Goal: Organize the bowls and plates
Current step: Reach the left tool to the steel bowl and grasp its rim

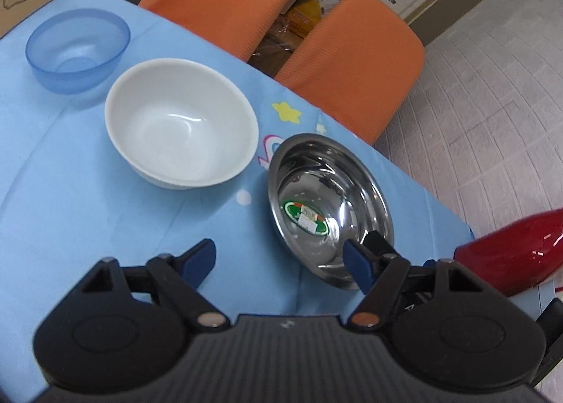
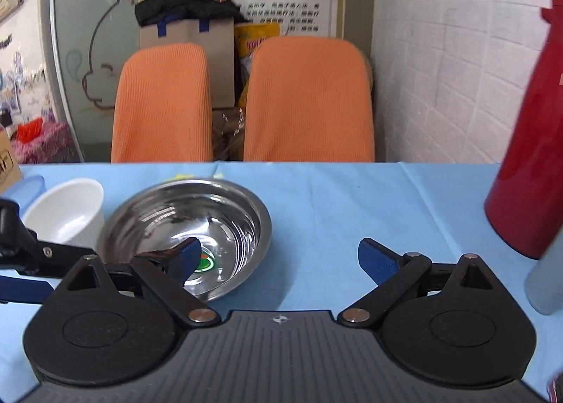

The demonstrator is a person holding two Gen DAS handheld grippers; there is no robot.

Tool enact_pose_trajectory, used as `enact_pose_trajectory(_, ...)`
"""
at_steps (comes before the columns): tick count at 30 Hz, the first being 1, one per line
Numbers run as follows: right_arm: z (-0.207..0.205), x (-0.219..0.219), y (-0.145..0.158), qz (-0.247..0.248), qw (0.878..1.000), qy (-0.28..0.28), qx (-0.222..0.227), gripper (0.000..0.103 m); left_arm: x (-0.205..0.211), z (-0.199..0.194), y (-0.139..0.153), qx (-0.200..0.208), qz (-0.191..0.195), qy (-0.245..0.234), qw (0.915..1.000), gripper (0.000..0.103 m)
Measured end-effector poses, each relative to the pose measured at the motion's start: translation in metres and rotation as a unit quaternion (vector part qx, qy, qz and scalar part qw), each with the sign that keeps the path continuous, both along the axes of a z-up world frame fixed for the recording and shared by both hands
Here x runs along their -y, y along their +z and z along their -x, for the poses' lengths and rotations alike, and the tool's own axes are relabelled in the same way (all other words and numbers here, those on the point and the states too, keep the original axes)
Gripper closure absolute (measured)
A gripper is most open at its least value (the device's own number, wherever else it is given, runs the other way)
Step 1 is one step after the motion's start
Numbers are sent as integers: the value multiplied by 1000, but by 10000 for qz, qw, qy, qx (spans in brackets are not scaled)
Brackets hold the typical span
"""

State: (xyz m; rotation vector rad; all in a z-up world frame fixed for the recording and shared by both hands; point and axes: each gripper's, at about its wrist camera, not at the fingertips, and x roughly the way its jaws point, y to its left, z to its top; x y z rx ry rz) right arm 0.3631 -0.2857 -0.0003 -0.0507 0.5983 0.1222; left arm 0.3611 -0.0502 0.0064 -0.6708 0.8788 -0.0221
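The left tool (image 1: 281, 262) stands open with nothing between its blue pads, and the right tool (image 2: 279, 260) is also open and empty. To do this step well, one pad should probably go inside the rim of the steel bowl (image 1: 329, 206) and the other outside, closing slowly because the metal looks slippery. The steel bowl sits on the blue surface (image 1: 88, 209), just ahead of the left tool's right finger and left of the right tool's centre. The white bowl (image 1: 181, 125) is just beside it, and the blue bowl (image 1: 77, 49) lies farther away. A red flask (image 2: 531, 142) stands to the right.
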Motion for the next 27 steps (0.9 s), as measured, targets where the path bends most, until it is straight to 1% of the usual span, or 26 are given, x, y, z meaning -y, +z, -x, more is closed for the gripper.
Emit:
enact_pose_trajectory(5, -12, -1, -11, -356, 9993, 84, -110, 0, 4, -11, -11, -121, -14, 260, 9996, 30)
enact_pose_trajectory(6, -12, -2, -13, -352, 9992, 125, -139, 0, 6, -12, -13, -135, -24, 320, 9994, 30)
enact_pose_trajectory(10, -14, 1, -16, -413, 9991, -26, -90, 0, 11, -17, -19, -149, -29, 440, 9989, 30)
enact_pose_trajectory(12, -14, 3, -19, -513, 9986, -22, -104, 0, 15, -17, -19, -86, -147, 486, 9987, 31)
enact_pose_trajectory(14, -17, 3, -21, -535, 9985, -6, -148, 0, 17, -19, -19, -69, -218, 512, 9984, 31)
enact_pose_trajectory(16, -19, 4, -23, -563, 9982, 11, -199, 0, 17, -20, -20, -38, -152, 484, 9987, 31)
enact_pose_trajectory(18, -21, 2, -26, -593, 9978, 68, -274, 0, 18, -20, -20, -19, -190, 502, 9986, 32)
enact_pose_trajectory(20, -21, -1, -27, -487, 9985, 76, -224, 0, 18, -22, -20, 2, -220, 497, 9985, 32)
enact_pose_trajectory(25, -22, -4, -27, -464, 9987, 174, -150, 0, 20, -26, -21, 25, -279, 456, 9986, 34)
enact_pose_trajectory(26, -22, -4, -26, -486, 9985, 217, -142, 3, 21, -27, -21, 30, -314, 442, 9985, 38)
enact_pose_trajectory(27, -21, -4, -26, -501, 9983, 250, -137, 13, 22, -28, -21, 34, -329, 379, 9987, 53)
